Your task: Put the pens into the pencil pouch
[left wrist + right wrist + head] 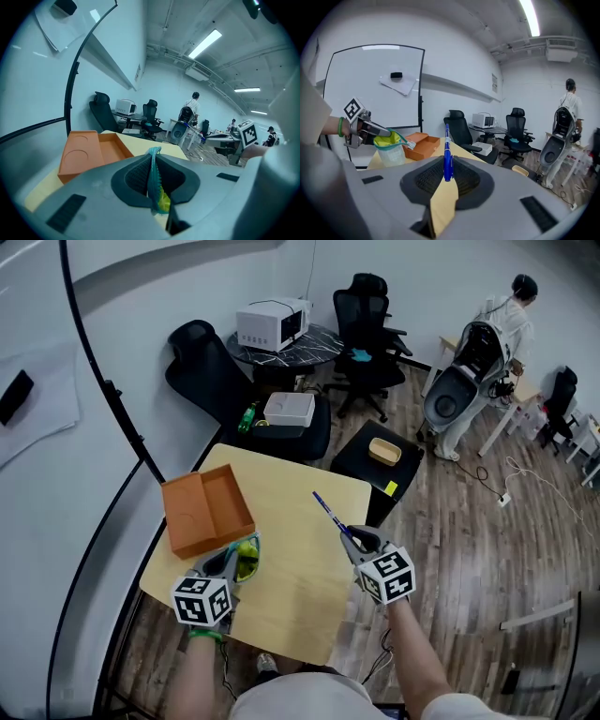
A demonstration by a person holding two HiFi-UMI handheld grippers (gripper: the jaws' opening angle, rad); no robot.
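Closest to you, your left gripper [152,164] had its jaws pressed together on the teal zipper edge of the pencil pouch [391,151], pinching a thin fold of it. The pouch hung from that grip over the near left part of the surface [300,592]. It was a soft bag with clear, slightly frosted sides, a yellow-green band near the top and a toothed teal zipper. Its mouth sagged partly open.

Your right gripper [351,536] was closed on a pen [331,513], a slim blue stick of hard, glossy plastic. The ribbed black pads clamped it near one end, so most of its length stood out past the jaws. Pen and pouch were well apart.

Judging by that, the task was partway through one insertion. The pen was picked up and the pouch was held ready, but the pen was not yet in. It remained to bring the pen's end to the mouth, slide it in and let go. No other pen showed on the surface, and the views did not show whether any already lay inside the pouch.

Just beyond the pouch sat an orange tray [202,512], rigid, matte and shallow, with a flat half bearing two round dents. The surface was pale, smooth wood with rounded corners. Farther off stood black office chairs [211,371], a white microwave [272,324], and a person [511,310] beside a white machine [464,381].
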